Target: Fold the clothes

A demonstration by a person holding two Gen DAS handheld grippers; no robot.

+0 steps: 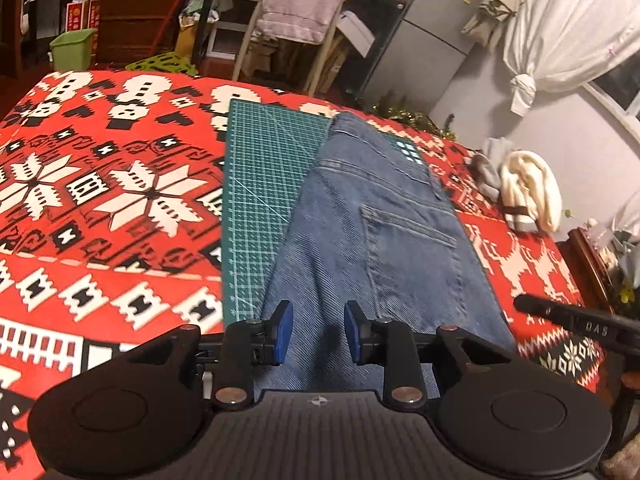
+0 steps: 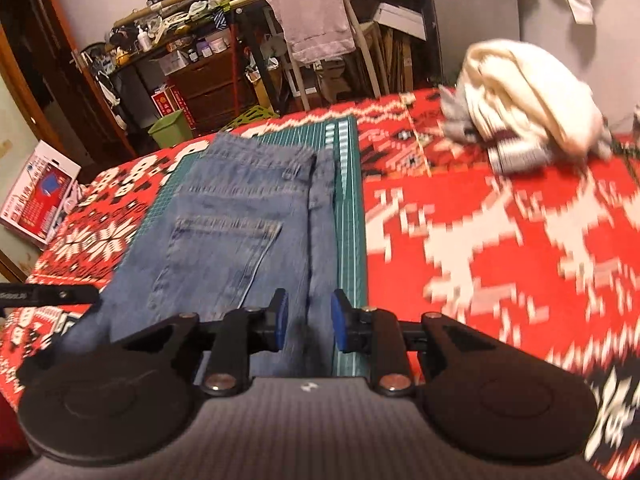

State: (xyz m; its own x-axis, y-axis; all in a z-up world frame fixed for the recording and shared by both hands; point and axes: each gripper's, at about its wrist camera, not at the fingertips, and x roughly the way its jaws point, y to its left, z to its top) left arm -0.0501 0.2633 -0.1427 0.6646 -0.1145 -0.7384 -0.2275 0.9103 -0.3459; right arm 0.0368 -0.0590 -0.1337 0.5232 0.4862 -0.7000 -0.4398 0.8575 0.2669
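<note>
A pair of blue jeans (image 1: 384,236) lay folded lengthwise on a green cutting mat (image 1: 260,184), which sat on a red patterned blanket (image 1: 100,200), with 1 back pocket (image 2: 224,248) facing up. The left gripper (image 1: 318,332) hovered over the near end of the denim with its 2 blue pads (image 1: 284,334) spread apart and nothing between them. The right gripper (image 2: 306,320) was likewise open and empty above the jeans' right edge, well apart from a cream and grey clothes pile (image 2: 532,108).

Grey walls; white knotted curtain (image 1: 560,40) beside window; wooden dresser (image 1: 136,20); towel-draped chair (image 2: 320,20); warm dim light.
</note>
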